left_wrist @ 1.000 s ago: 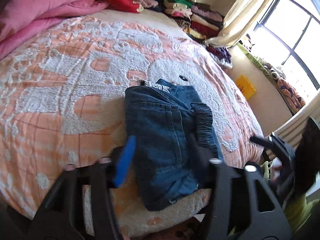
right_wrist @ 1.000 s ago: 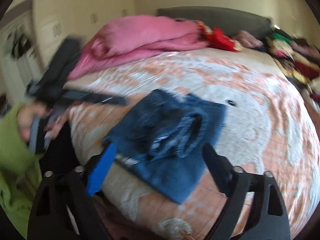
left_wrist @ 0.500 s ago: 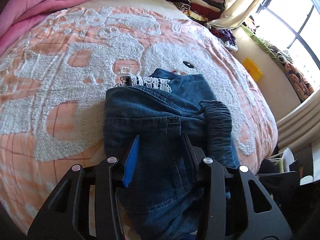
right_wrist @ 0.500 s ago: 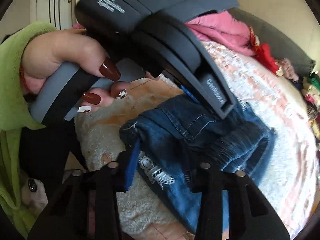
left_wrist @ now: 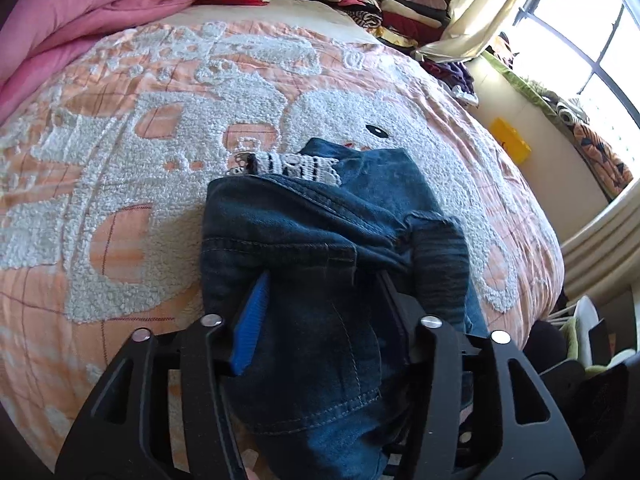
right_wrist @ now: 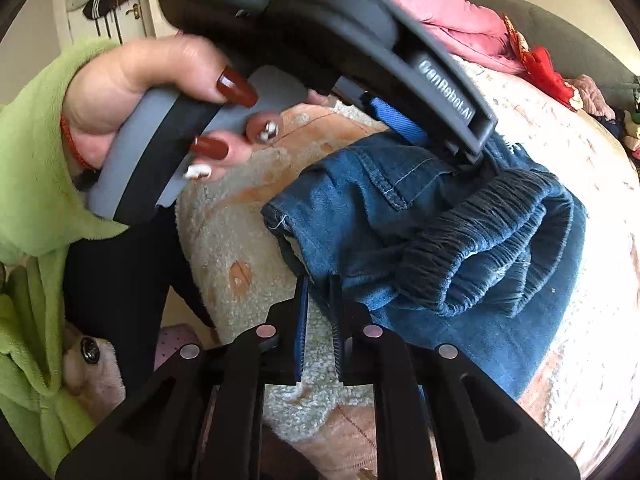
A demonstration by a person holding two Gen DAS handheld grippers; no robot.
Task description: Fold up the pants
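Folded blue denim pants (left_wrist: 320, 248) lie on the peach and white bedspread (left_wrist: 120, 160), lace trim at the far end, dark elastic waistband on the right. My left gripper (left_wrist: 322, 280) straddles their near part; its jaws are opening, with bunched denim between them. In the right wrist view the same pants (right_wrist: 460, 240) lie near the bed's edge. My right gripper (right_wrist: 319, 284) is shut on their near lower edge. A hand (right_wrist: 132, 92) in a green sleeve holds the left gripper above the denim, and its blue pad (right_wrist: 396, 120) shows.
A pink quilt (left_wrist: 80, 20) is heaped at the bed's far left. Stacks of folded clothes (left_wrist: 380, 0) line the far right, beside a curtain and window (left_wrist: 592, 40). A yellow box (left_wrist: 514, 142) sits past the bed's right edge. The bed drops off just behind the pants.
My right gripper came down to the pants' near edge and shut on it. My left gripper moved forward over the pants, closed in on the denim, then widened.
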